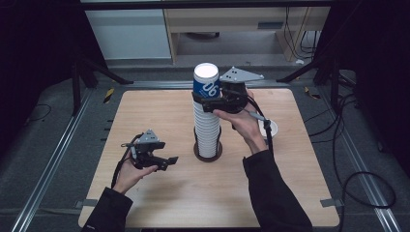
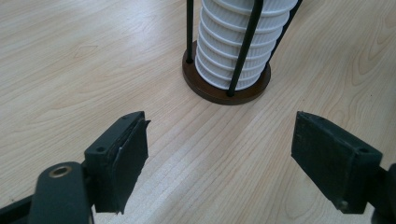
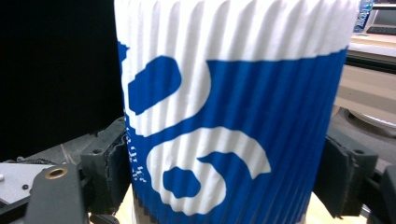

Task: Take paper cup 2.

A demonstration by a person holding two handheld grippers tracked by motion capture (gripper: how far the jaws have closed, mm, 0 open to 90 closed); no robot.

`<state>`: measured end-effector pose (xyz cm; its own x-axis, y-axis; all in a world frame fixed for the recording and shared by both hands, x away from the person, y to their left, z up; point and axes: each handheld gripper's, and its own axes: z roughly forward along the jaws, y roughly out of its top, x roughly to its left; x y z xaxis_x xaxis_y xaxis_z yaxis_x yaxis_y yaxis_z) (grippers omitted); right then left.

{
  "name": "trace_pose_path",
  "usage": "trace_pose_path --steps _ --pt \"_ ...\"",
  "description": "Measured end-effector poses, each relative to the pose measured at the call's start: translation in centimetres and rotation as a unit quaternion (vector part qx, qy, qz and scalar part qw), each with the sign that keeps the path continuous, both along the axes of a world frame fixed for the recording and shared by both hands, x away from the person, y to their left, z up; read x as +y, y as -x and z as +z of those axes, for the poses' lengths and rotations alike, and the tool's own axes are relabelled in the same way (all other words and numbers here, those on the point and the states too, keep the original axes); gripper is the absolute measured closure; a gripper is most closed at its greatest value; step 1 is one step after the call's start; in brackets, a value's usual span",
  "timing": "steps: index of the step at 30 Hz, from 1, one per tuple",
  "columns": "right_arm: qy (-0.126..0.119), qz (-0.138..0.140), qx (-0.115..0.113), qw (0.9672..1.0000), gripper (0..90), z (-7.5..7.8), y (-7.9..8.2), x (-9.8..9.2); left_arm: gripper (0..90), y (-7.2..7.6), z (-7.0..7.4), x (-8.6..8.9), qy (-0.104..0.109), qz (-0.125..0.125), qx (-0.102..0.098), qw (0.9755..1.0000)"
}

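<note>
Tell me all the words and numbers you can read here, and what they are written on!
"06": big white digits on the blue band of the top cup, as they read in the high view; the right gripper is closed around this cup.
Small white print on the cup's blue band near the left jaw: too small and blurred to read.
A blue label on a bottle in the far background: too blurred to read.

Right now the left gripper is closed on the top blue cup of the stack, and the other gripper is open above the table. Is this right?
Not quite: the right gripper is closed on the top blue cup of the stack, as the high view shows. The left gripper is the open one above the table.
</note>
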<state>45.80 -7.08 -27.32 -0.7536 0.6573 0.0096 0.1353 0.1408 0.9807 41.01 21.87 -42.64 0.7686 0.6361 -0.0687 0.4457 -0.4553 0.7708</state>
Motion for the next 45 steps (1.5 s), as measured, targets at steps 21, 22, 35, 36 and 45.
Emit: trace_pose_path --steps 21,22,35,36,45 --pt "-0.003 0.008 -0.014 0.9999 21.3 2.3 0.3 -0.4 18.2 0.0 0.1 0.1 0.001 0.001 -0.001 1.0" --pt "-0.006 0.008 -0.016 0.9998 21.3 2.4 0.3 -0.5 18.2 0.0 0.1 0.1 0.001 0.001 -0.001 1.0" --pt "-0.019 0.008 -0.043 0.9989 21.5 5.2 0.9 -0.7 18.3 0.0 0.1 0.2 0.001 -0.001 -0.001 1.0" --pt "-0.022 0.01 -0.045 0.9987 21.5 5.5 1.0 -0.8 18.3 0.0 0.1 0.2 0.002 -0.001 -0.001 1.0" --pt "-0.012 -0.003 -0.071 0.9974 21.5 7.1 2.4 -2.0 18.4 0.1 0.4 0.5 0.003 0.004 -0.005 1.0"
